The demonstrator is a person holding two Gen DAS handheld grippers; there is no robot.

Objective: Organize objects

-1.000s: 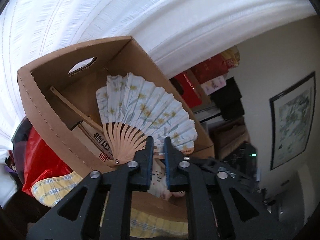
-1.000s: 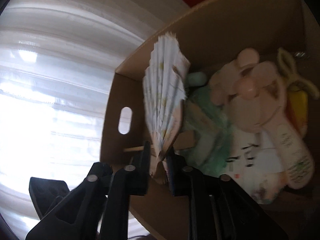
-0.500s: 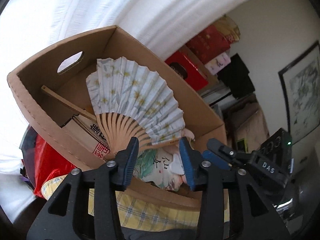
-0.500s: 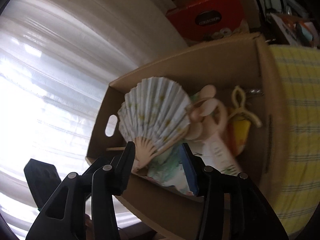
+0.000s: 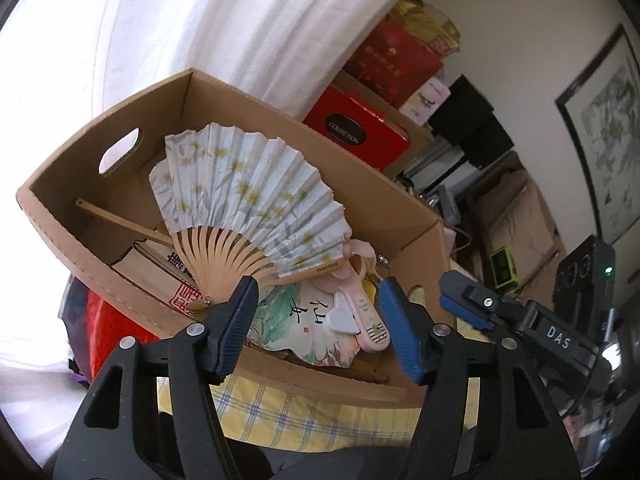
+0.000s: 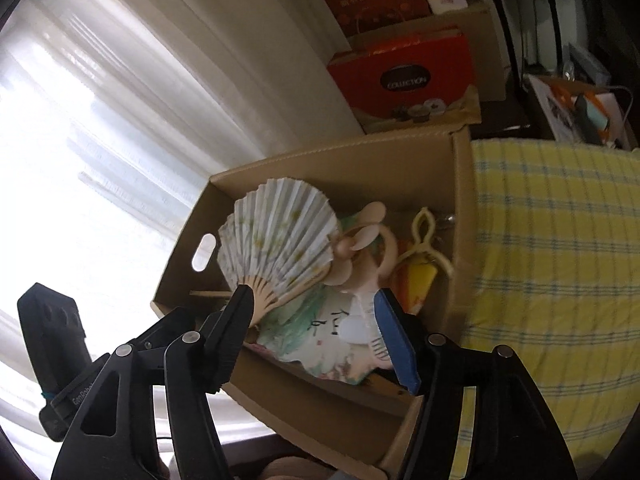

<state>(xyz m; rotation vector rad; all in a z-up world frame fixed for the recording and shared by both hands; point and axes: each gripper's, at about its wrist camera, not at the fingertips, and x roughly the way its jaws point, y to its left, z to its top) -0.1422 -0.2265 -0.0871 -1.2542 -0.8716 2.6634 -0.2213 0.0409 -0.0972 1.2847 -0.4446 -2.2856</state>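
The left gripper (image 5: 318, 320) hangs above the near wall of the cardboard box (image 5: 56, 220), its jaws spread wide and having just been opening, with nothing between them and the blue pads touching no object. The right gripper (image 6: 316, 330) stands the same way over the same box (image 6: 320, 404): jaws apart, just been opening, empty.

The paper folding fan (image 5: 248, 196), white with yellow flowers and bamboo ribs, lies fully spread inside the box, free of both grippers. Its pivot rests near the front wall, just beyond the left jaw tip in the left wrist view; in the right wrist view the same fan (image 6: 276, 240) has its ribs just behind the left-hand jaw tip. It lies on top of other things: a flat painted fan (image 5: 304, 320) with black brush characters, a pink handheld fan (image 5: 360, 300) beside it, and a closed fan with a red stamp (image 5: 176, 276) near the left wall. A yellow item with a cream loop (image 6: 420, 264) sits at the box's right end.

The box rests on a yellow checked cloth (image 6: 552, 240). A red carton (image 5: 356, 132) stands behind it, by the white curtain (image 5: 200, 20).
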